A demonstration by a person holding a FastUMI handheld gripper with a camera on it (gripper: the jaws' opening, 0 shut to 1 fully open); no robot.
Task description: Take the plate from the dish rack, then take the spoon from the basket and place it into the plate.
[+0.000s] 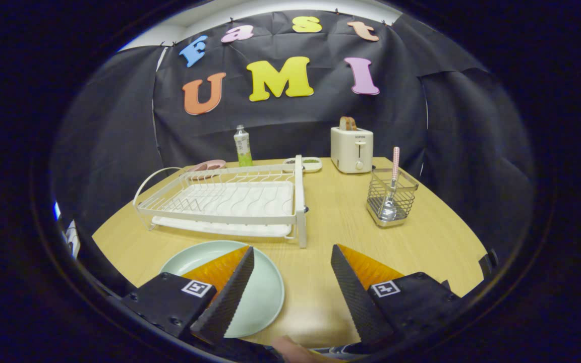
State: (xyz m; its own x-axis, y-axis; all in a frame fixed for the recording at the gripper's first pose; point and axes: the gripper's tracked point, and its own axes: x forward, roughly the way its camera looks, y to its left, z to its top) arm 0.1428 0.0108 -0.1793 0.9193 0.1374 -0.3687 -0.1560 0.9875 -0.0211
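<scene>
A pale green plate point(263, 292) lies flat on the wooden table point(421, 242), in front of the white dish rack point(230, 201), and my left finger covers part of it. The rack holds no dishes. A spoon point(390, 199) with a pink checked handle stands bowl down in a wire basket point(390, 197), beyond my right finger and to the right of the rack. My gripper point(292, 251) is open above the near part of the table, with nothing between its fingers.
A cream toaster point(352, 149) with a slice of bread in it stands at the back, left of the basket. A green bottle point(242, 146), a pink dish point(209, 165) and a small tray point(310, 163) sit behind the rack. A fingertip point(290, 349) shows by the near table edge.
</scene>
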